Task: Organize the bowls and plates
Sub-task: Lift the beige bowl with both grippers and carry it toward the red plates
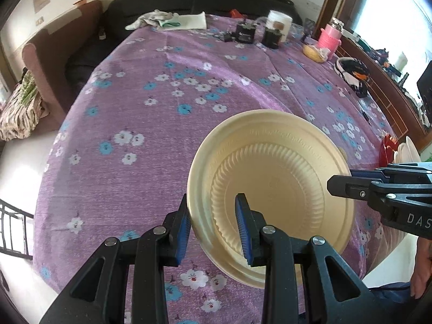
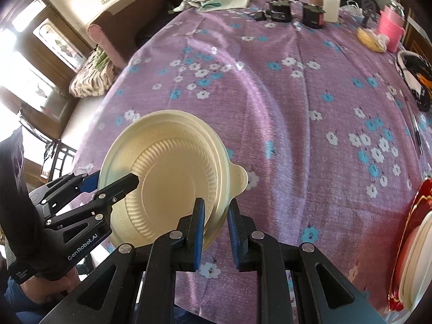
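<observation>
A cream plastic plate (image 1: 272,186) with a ribbed well is held tilted above the purple flowered tablecloth (image 1: 162,113). My left gripper (image 1: 213,232) straddles its left rim, one blue pad outside and one inside, with a gap between pads and rim. In the right wrist view the plate (image 2: 172,178) shows again with a small tab on its right edge. My right gripper (image 2: 216,232) straddles its near right rim, jaws apart. The left gripper (image 2: 108,183) also shows there at the plate's left edge. The right gripper (image 1: 348,186) shows at the plate's right edge.
A red plate with cream plates stacked on it (image 2: 415,245) stands at the right table edge. At the far end are black jars (image 1: 245,33), a white tub (image 1: 279,21), a pink bottle (image 1: 329,36), cloths (image 1: 172,20) and a dark patterned bowl (image 1: 353,75). A sofa (image 1: 62,54) is left.
</observation>
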`<action>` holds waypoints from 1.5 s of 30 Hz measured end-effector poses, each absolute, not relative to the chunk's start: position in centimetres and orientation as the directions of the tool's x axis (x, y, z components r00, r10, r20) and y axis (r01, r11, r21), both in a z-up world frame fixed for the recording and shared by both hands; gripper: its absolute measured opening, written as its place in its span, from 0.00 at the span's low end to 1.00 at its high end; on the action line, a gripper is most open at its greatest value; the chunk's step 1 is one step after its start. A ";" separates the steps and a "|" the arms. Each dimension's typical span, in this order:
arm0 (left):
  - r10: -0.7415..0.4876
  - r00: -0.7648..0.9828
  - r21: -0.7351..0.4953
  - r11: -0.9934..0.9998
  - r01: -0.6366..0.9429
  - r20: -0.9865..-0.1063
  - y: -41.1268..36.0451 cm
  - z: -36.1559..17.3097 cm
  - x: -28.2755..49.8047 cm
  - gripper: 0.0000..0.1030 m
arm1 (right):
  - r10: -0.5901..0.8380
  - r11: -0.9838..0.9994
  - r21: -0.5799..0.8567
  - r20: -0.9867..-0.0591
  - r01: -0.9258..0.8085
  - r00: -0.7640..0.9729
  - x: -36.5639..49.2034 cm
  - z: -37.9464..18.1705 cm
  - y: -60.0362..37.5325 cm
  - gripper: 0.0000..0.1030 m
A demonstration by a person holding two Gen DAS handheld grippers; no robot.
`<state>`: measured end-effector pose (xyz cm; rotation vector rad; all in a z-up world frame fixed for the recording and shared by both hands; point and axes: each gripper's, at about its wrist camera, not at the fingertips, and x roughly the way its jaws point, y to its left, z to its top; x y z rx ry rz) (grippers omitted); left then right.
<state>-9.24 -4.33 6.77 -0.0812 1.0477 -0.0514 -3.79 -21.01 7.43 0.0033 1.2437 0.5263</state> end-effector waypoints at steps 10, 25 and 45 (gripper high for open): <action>-0.045 0.536 -0.062 0.998 -0.015 -0.843 -4.4 8.9 -9.2 0.29 | 0.419 0.865 0.312 -0.880 -0.394 0.222 -3.5 8.2 -20.8 0.18; -0.068 0.533 -0.045 0.997 0.057 -0.844 -7.9 9.3 -7.9 0.29 | 0.432 0.880 0.339 -0.862 -0.332 0.266 -3.5 9.2 -24.7 0.18; -0.119 0.530 -0.026 0.983 0.180 -0.840 -13.1 10.1 -5.1 0.29 | 0.429 0.900 0.365 -0.838 -0.237 0.339 -2.9 10.9 -30.4 0.18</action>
